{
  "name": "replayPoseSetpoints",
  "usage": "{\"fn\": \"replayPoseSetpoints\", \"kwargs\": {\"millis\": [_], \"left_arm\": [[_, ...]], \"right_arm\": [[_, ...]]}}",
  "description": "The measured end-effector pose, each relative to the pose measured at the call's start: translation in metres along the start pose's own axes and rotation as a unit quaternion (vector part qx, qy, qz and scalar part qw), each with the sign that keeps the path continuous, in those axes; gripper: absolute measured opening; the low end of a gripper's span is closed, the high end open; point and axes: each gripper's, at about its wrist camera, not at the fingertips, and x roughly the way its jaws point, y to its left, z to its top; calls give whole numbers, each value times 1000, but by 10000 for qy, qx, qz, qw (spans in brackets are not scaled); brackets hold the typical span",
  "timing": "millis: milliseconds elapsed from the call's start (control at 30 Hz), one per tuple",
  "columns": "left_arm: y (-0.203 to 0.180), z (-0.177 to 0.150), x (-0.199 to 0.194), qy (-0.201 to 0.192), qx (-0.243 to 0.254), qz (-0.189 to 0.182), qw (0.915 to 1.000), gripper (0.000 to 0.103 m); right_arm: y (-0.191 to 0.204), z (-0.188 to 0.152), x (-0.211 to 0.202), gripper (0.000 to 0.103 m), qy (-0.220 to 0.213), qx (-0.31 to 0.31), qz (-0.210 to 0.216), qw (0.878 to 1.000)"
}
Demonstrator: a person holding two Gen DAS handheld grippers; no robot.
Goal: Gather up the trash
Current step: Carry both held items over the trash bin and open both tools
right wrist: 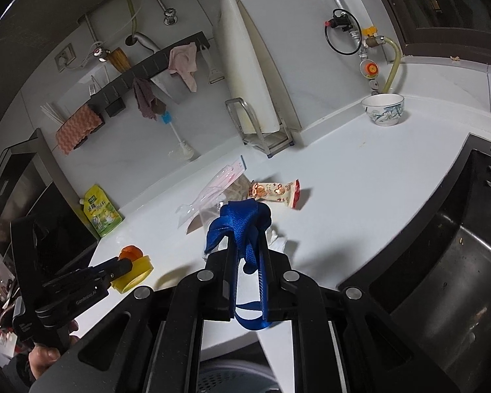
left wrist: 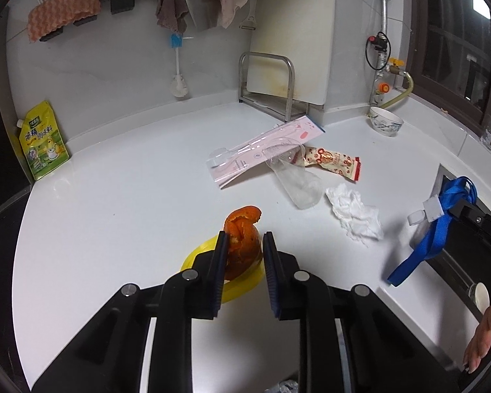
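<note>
Orange peel sat clamped in the left gripper above a yellow lid on the white counter. Only the right wrist view showed the sink; the right gripper pinched a blue strap.

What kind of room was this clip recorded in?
Almost certainly a home kitchen: a white countertop beside a steel sink, a cutting board upright in a metal rack, and dishcloths hung on a wall rail, with gas fittings in the corner.
</note>
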Motion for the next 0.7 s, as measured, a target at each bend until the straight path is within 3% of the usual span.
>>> {"fn": "replayPoseSetpoints", "kwargs": {"millis": [700], "left_arm": [[-6,-92,-77,59,112,-693,9975,22]], "right_arm": [[33,-101,-66,10,289,200,-211,9992]]}}
